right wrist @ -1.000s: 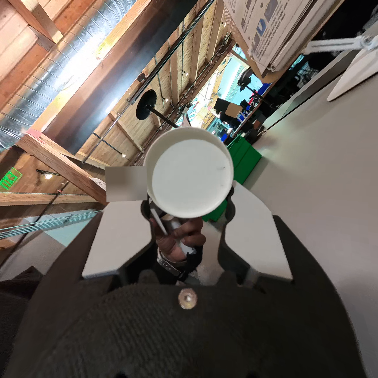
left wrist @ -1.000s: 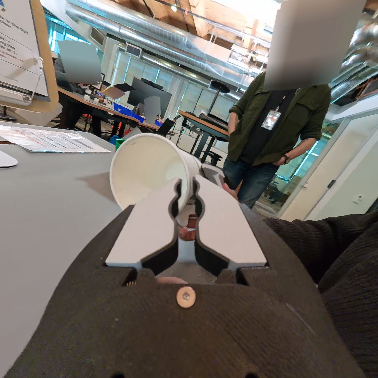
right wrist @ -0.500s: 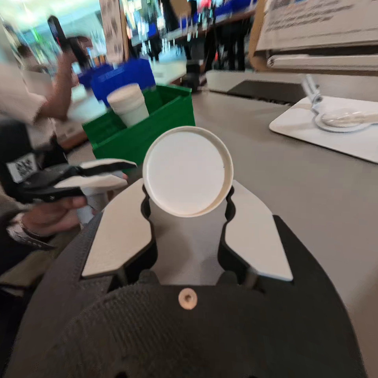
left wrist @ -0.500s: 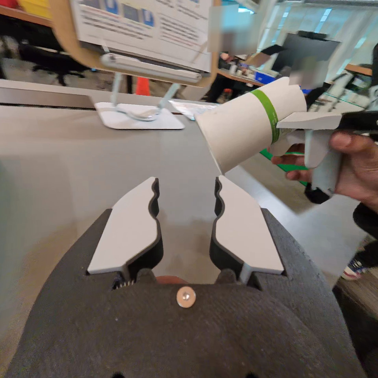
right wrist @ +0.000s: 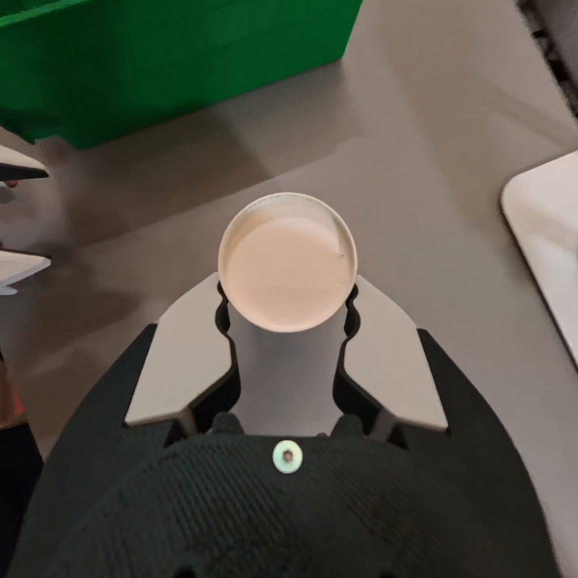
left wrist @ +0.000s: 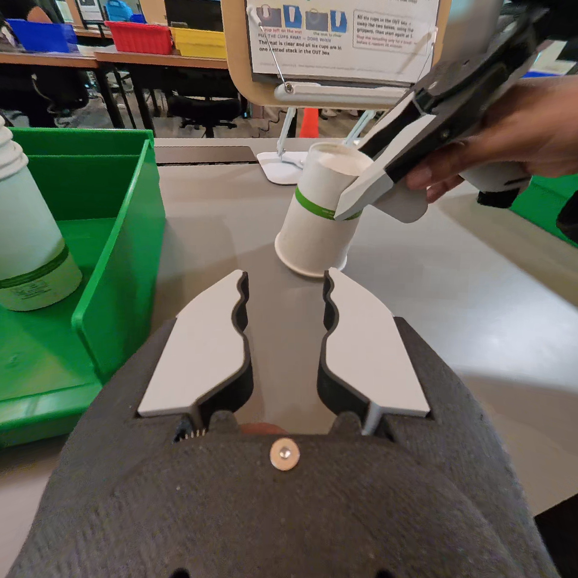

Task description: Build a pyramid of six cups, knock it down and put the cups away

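Observation:
A white paper cup (left wrist: 312,231) with a green band is upside down and slightly tilted, its rim at or just above the grey table (left wrist: 438,297). My right gripper (left wrist: 350,178) comes in from the upper right and is shut on the cup near its base. In the right wrist view the cup's round bottom (right wrist: 287,262) sits between the fingertips of the right gripper (right wrist: 287,281). My left gripper (left wrist: 284,275) is open and empty, just in front of the cup and not touching it. Its fingers (right wrist: 18,266) show at the left edge of the right wrist view.
A green bin (left wrist: 119,250) stands at the left with a stack of white cups (left wrist: 28,219) inside; it also shows in the right wrist view (right wrist: 156,62). A sign board on a white stand (left wrist: 281,169) is behind the cup, and its base (right wrist: 547,250) lies to the right.
My left gripper let go of the cup's rim and opened. My right gripper kept the cup, turned it mouth down and lowered it to the table beside the green bin.

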